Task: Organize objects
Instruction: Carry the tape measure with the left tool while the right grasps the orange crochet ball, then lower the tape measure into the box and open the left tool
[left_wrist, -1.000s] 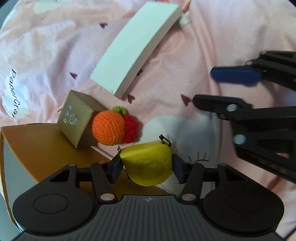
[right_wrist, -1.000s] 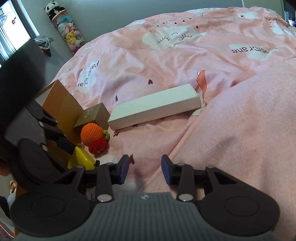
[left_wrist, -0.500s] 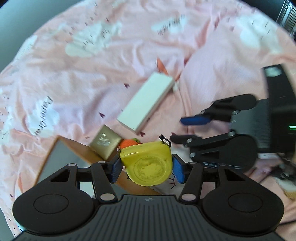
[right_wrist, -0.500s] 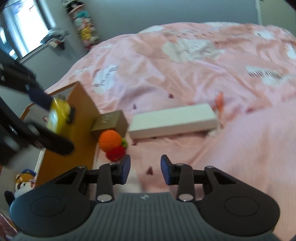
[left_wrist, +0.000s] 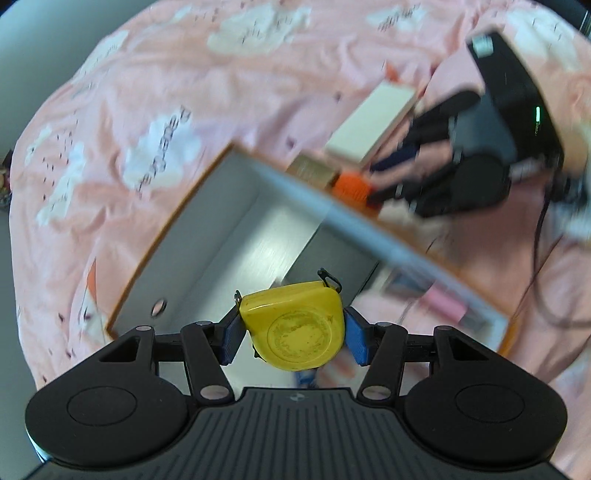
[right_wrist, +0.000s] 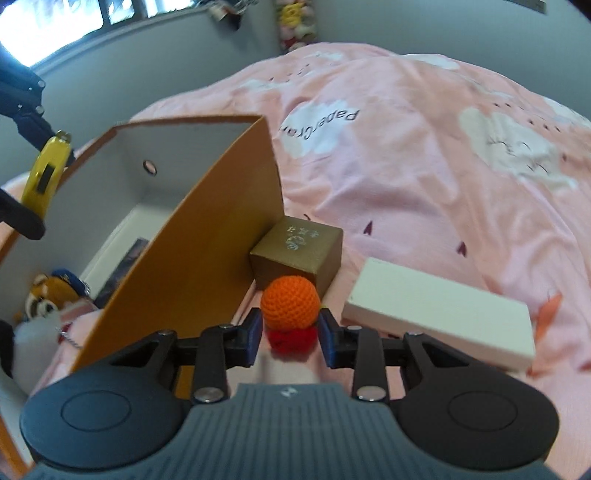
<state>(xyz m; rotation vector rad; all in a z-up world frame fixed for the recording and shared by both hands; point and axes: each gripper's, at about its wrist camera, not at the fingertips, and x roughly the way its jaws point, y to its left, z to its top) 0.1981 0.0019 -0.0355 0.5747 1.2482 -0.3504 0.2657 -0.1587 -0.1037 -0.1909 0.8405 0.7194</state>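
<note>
My left gripper (left_wrist: 291, 334) is shut on a yellow tape measure (left_wrist: 295, 328) and holds it above the open orange box (left_wrist: 207, 192) with a white inside. The tape measure also shows in the right wrist view (right_wrist: 44, 177). My right gripper (right_wrist: 290, 334) is open, its fingers on either side of an orange crocheted ball (right_wrist: 290, 302) with a red crocheted piece (right_wrist: 291, 338) below it. The ball lies on the pink bedcover (right_wrist: 424, 166) against the box's outer wall (right_wrist: 207, 251).
A gold cube box (right_wrist: 299, 251) sits behind the ball. A long white box (right_wrist: 439, 317) lies to its right. Inside the orange box are a plush toy (right_wrist: 44, 306) and other small items.
My left gripper has lifted the tape measure up and over the open box. My right gripper has moved in low to the orange ball, which now lies between its fingers.
</note>
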